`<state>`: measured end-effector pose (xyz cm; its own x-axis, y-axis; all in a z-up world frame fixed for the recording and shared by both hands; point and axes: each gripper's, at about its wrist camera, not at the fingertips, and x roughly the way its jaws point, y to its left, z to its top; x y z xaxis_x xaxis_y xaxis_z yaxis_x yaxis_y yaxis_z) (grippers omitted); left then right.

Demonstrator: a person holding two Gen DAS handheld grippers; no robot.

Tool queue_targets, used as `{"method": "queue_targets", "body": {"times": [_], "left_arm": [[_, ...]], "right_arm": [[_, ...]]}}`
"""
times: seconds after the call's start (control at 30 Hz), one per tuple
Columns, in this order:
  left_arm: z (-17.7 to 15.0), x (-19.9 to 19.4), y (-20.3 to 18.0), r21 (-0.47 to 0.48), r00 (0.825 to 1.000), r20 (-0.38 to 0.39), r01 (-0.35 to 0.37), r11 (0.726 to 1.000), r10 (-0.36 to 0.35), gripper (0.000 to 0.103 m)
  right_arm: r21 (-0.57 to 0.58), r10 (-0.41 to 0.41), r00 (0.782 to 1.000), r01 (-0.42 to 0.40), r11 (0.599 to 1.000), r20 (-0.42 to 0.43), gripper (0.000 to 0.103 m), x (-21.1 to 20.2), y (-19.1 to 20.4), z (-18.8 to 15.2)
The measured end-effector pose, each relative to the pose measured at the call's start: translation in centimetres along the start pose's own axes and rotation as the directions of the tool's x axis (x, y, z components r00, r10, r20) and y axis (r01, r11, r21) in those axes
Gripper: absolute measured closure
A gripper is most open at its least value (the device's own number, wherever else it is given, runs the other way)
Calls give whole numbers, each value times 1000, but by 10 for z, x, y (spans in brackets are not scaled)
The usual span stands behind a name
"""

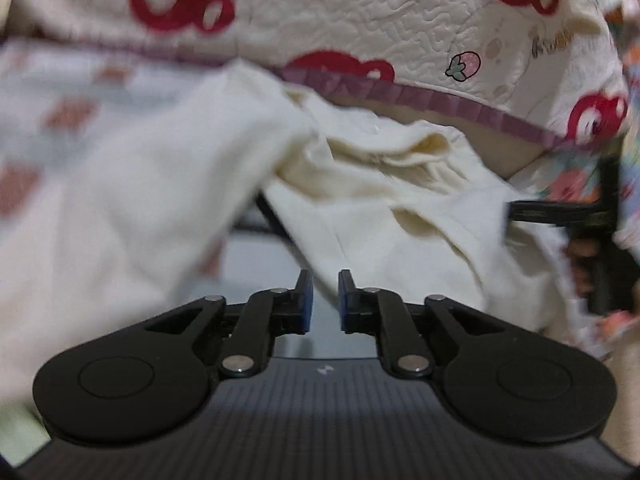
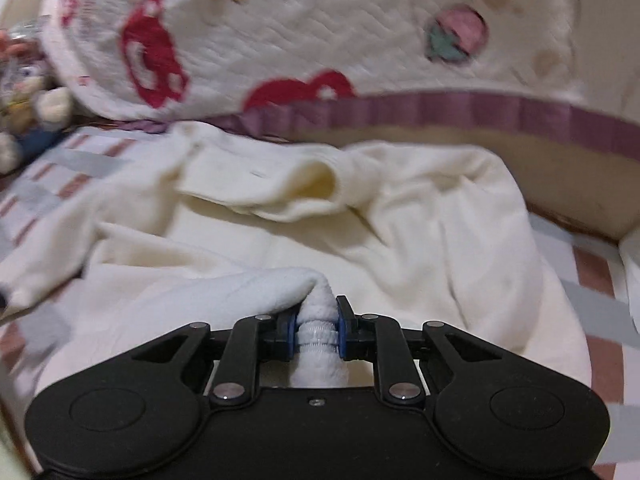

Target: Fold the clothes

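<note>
Striped bedding [image 2: 592, 276] in pink, grey and white covers the bed, and behind it a quilted blanket [image 2: 360, 32] with red prints and a mauve binding lies heaped across the back of both views. A small plush toy [image 2: 36, 108] sits at the far left in the right wrist view.

On the bedding lies the cream garment [image 2: 420, 240], rumpled, with its collar or cuff opening puckered near the middle and a sleeve trailing away to the left. The right gripper [image 2: 318, 328] has its jaws closed narrowly on a bunched, stitched edge of this garment, probably a hem or cuff, and the cloth rises in a ridge from the pinch.

The left gripper [image 1: 325, 300] has its jaws set narrow with a clear gap and nothing between them. It hovers with cream cloth hanging close on its left and spread ahead of it. At the right edge of that view the other tool's black fingers reach into the cloth.

Judged from this, a fold or a spreading pull is in hand, led by the right side. Blur suggests motion. The next move likely calls for the left jaws to take a matching edge, so the cloth can be drawn flat and even before it is laid over.
</note>
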<state>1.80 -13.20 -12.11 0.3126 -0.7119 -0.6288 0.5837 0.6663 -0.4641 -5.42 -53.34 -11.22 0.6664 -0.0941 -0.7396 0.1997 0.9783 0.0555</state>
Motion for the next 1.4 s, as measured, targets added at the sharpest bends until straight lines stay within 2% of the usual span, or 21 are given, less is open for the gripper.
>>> {"method": "queue_targets", "body": {"times": [0.03,0.1,0.2,0.27,0.37,0.47,0.53,0.63,0.7,0.73,0.77,0.8,0.83,0.9,0.97,1.03,1.07,1.1,1.13,1.23,1.4], "left_arm": [[-2,-2,-6,28,1000,2,18,999,-18,79],[-6,-4,-19,85,999,5,54,995,-54,50],[-10,7,-43,177,994,-32,110,978,-106,31],[-16,20,-57,191,988,-90,140,972,-124,22],[-27,39,-75,184,974,-175,177,967,-145,22],[-37,56,-90,212,965,-220,189,959,-142,21],[-40,72,-102,254,966,-233,170,952,-110,16],[-39,99,-108,271,960,-277,118,955,-40,15],[-37,111,-105,239,963,-266,106,965,-40,18],[-34,111,-106,244,969,-243,103,964,-42,37],[-31,111,-109,265,971,-235,102,959,-38,91],[-28,109,-113,298,973,-229,90,950,-20,93],[-23,100,-118,334,984,-177,63,941,-4,93],[-5,66,-124,382,1000,-15,26,924,-22,93],[22,34,-116,329,991,128,-18,944,-26,93],[53,12,-95,189,982,189,-28,982,-9,93],[63,9,-88,135,984,174,-57,989,33,93],[67,10,-82,108,987,146,-91,990,74,94],[68,12,-78,99,987,145,-82,992,67,94],[62,19,-58,44,982,176,-80,996,71,93],[61,19,-26,-58,976,166,-132,990,140,93]], "right_arm": [[27,-4,1000,4,1000,-11,80,5,-5,0],[76,-16,999,18,997,-28,78,10,-12,1],[114,-30,998,36,993,-48,77,16,-15,1],[124,-55,997,62,990,-58,72,15,-15,1],[8,-147,989,148,989,-23,71,-2,7,1],[-94,-167,984,172,981,62,71,-30,25,6],[-68,-129,983,139,988,129,71,-52,23,11],[11,-83,967,83,997,242,70,-91,11,17],[85,-78,963,58,995,257,68,-106,1,14],[122,-77,961,45,991,264,68,-113,-4,12],[139,-75,965,40,989,252,67,-116,-8,8],[142,-77,970,44,989,230,67,-115,-10,4],[144,-79,975,49,988,208,67,-114,-12,1],[143,-73,982,48,989,175,67,-111,-15,-2],[127,-50,982,27,992,181,66,-112,-11,-3],[99,-20,981,1,995,192,63,-113,-5,-2],[83,-7,980,-10,996,198,60,-113,1,-1],[69,3,979,-17,997,203,50,-114,7,0],[43,19,978,-28,999,209,46,-113,16,1],[-84,98,979,-84,993,179,46,-107,42,0],[-254,145,986,-119,960,86,42,-92,86,-11]]}}
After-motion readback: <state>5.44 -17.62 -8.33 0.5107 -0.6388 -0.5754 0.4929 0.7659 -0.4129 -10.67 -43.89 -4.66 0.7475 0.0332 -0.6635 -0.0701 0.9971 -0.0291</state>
